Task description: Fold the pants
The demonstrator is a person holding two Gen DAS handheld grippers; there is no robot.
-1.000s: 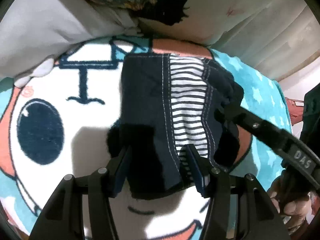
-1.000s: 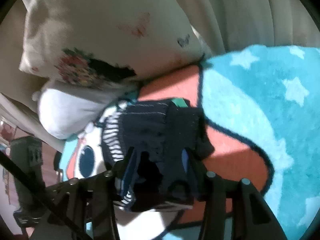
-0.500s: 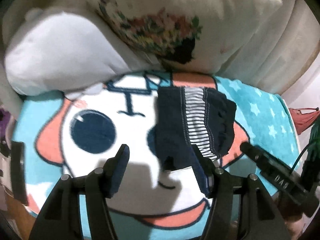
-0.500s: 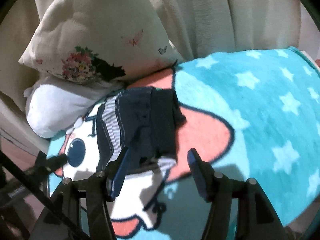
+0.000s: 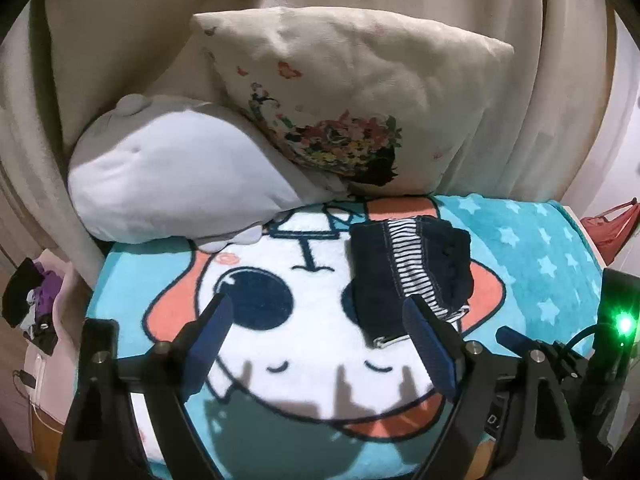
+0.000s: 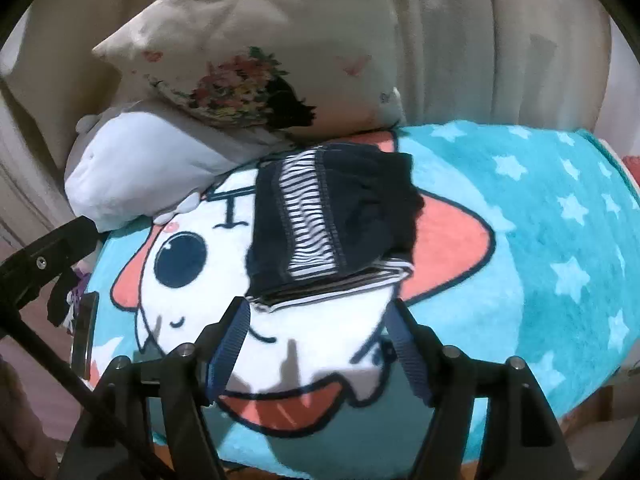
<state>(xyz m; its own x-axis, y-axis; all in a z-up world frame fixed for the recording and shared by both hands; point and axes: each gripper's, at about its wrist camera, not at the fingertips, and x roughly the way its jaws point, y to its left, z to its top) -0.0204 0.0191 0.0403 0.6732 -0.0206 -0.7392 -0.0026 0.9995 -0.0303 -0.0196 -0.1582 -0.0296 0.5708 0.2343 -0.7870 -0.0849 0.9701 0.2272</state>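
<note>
The pants (image 6: 332, 216) lie folded in a compact stack at centre frame on my cartoon blanket (image 6: 520, 208), below the pillows (image 6: 256, 52). My left tool (image 5: 320, 320) and right tool (image 6: 320, 320) both hang wide and empty; the folding looks done.

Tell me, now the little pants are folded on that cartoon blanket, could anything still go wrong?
Possibly. The folded pants lie on a soft blanket, and their layered near edge looks loose, so a nudge might open the stack. The right gripper hangs open close to that edge; a careless move could catch it. The pillow leans just behind, so it might slump onto them.
</note>
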